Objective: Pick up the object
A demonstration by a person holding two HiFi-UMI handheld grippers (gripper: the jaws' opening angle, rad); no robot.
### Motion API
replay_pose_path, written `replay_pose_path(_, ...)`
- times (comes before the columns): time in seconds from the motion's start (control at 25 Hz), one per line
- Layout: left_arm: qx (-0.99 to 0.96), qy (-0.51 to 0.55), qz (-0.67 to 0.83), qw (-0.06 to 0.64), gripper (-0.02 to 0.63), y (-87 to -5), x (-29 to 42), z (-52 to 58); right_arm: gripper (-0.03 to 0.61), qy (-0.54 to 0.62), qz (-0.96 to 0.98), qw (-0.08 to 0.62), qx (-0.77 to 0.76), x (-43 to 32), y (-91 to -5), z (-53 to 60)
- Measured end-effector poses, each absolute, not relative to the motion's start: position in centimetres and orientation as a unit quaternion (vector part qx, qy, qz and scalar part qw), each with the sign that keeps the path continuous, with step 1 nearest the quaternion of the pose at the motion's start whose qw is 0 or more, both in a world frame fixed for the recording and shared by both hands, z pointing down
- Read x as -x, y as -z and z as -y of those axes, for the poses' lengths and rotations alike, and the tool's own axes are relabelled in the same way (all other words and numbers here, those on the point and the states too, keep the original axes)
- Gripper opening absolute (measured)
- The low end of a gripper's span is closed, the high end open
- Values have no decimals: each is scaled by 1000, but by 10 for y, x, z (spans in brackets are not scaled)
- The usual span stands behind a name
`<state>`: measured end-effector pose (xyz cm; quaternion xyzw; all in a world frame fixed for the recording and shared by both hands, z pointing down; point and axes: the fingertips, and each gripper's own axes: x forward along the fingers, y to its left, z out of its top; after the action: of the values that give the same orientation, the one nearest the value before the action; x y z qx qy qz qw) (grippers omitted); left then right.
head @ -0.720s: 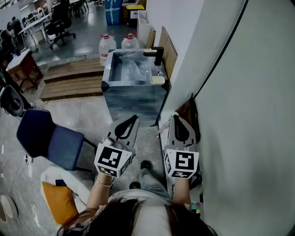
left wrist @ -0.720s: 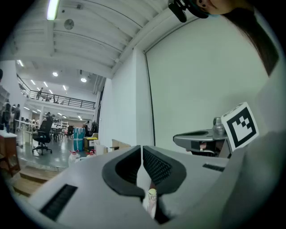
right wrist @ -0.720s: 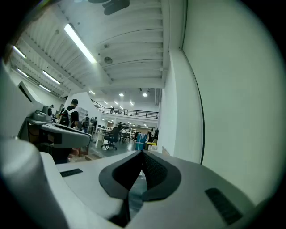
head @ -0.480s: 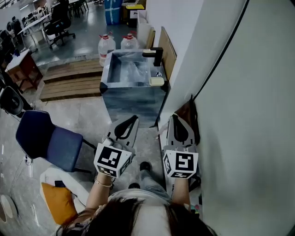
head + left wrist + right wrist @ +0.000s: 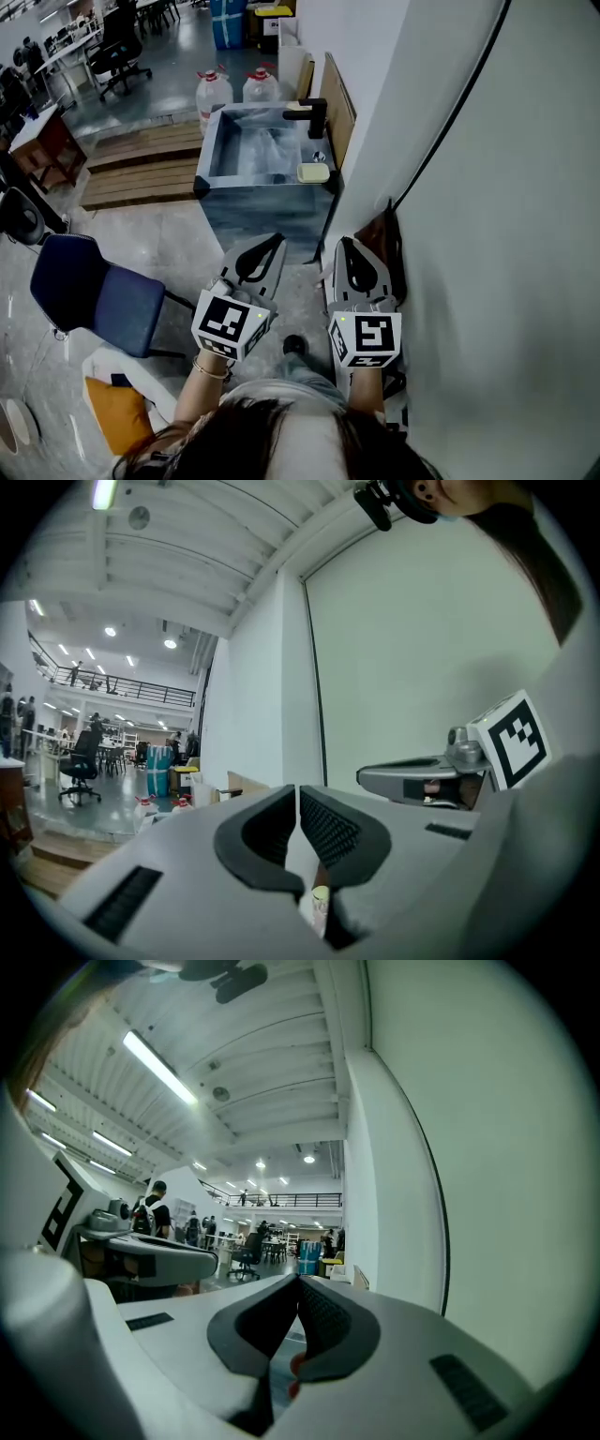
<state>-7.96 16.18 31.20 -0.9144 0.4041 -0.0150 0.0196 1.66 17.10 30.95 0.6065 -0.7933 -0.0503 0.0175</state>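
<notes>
A blue-grey stone sink stands against the white wall ahead, with a black tap on its right rim. A pale yellow block, like soap or a sponge, lies on the rim's near right corner. My left gripper and right gripper are held side by side in the air short of the sink, both shut with nothing in them. The shut left jaws fill the left gripper view, and the shut right jaws the right gripper view.
A blue chair stands on the floor to the left, an orange cushion below it. Two water bottles and wooden pallets lie beyond the sink. A brown bag leans on the wall at right.
The sink and yellow block have come a little lower and closer in the head view. Both grippers stay shut and keep their places side by side.
</notes>
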Motion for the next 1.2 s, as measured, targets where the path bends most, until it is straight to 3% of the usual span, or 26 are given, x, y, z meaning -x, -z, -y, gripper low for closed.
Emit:
replay_pose_path(0.4, 915, 18, -403, 17, 9, -313, 39, -117, 25, 57, 796, 42, -602, -58, -321, -121)
replay_pose_path(1.2, 904, 43, -425, 3, 9, -336, 5, -60, 26, -9, 829, -11, -559, -87, -340, -59)
